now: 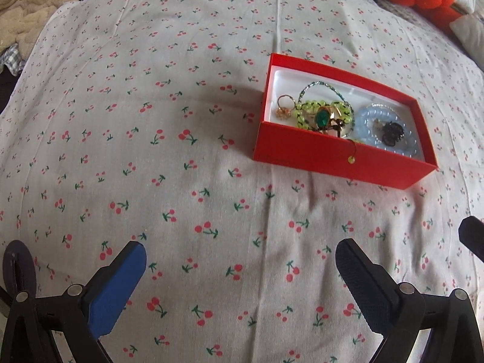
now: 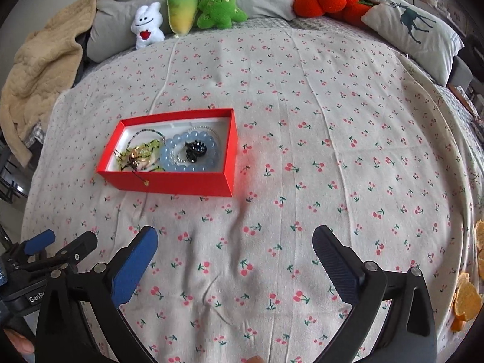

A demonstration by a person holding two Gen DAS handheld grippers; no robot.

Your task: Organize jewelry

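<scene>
Jewelry box [image 2: 181, 178] lies ahead-left of the wide-open, empty right tool [image 2: 236, 254]; left tool [image 1: 239, 260] likewise gapes empty.

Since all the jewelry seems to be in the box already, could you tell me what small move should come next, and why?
Probably tuck the gold charm back inside: it dangles over the front wall of the red box. The left gripper and right gripper are both open and empty.

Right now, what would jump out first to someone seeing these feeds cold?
The red box on the cherry-print sheet, left of center in the right wrist view, holding a pale blue bead bracelet and green beads. Behind it, plush toys line the bedhead. Both grippers hover open, empty.
</scene>
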